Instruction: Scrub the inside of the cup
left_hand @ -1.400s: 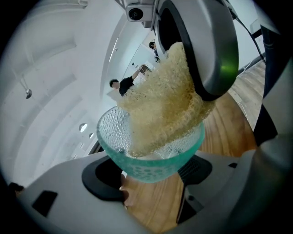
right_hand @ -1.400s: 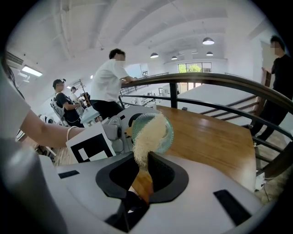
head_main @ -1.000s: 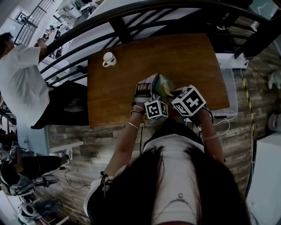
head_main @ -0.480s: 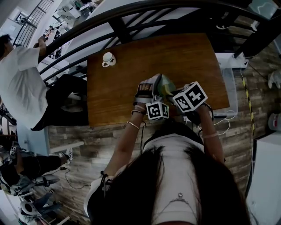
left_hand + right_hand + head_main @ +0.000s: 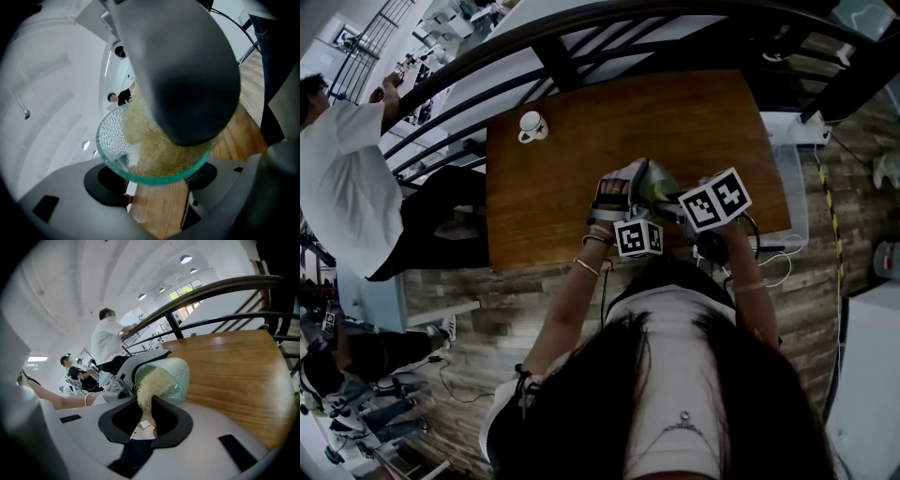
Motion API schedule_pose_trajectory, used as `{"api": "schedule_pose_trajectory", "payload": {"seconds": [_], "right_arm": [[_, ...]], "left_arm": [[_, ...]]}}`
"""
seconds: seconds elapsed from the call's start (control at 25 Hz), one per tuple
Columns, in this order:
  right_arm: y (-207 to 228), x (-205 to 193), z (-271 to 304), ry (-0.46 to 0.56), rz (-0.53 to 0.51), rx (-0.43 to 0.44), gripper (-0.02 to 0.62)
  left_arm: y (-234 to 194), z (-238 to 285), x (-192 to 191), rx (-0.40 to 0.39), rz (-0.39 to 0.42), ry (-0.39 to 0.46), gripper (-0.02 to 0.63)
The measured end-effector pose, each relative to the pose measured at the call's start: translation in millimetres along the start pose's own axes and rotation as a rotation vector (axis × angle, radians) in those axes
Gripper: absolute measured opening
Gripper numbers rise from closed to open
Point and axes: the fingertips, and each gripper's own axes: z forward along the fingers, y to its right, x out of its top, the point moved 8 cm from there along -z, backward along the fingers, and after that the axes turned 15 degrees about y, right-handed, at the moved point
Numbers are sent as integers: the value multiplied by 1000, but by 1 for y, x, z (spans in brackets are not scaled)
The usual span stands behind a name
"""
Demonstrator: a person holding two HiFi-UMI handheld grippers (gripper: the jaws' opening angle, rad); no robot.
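A green-tinted dimpled glass cup (image 5: 652, 181) is held tipped on its side above the wooden table (image 5: 572, 159). My left gripper (image 5: 636, 180) is shut on the cup (image 5: 110, 137), its pads on the outer wall near the rim. My right gripper (image 5: 673, 197) is shut on the thin handle of a brush (image 5: 149, 416). The pale bristles (image 5: 151, 383) reach into the cup's mouth (image 5: 181, 373). In the left gripper view the bristles (image 5: 150, 140) press against the inside wall, and the right gripper's dark body covers most of the opening.
A white mug (image 5: 532, 125) stands at the table's far left corner. A dark railing (image 5: 581, 37) runs behind the table. A person in a white shirt (image 5: 337, 178) stands at the left. A clear plastic bin (image 5: 794, 178) sits off the table's right edge.
The right gripper has rolled about its own axis, its marker cube swinging up and to the right, with the brush turning inside the cup. The left gripper and cup have hardly moved.
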Motion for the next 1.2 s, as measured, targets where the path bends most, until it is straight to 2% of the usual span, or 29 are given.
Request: {"api": "schedule_pose_trajectory", "payload": {"seconds": [0.24,0.6,1.2], "right_arm": [[3,0,1,74,126,78,78],[7,5,-3,225,336,216,78],[4,7,-7,383,587,373,78]], "left_arm": [[-7,-3,3,17,-32,-24,354],[-15,-1,5,65,-46,-12,354],[-22,-6,8,119,-51,2,354]]}}
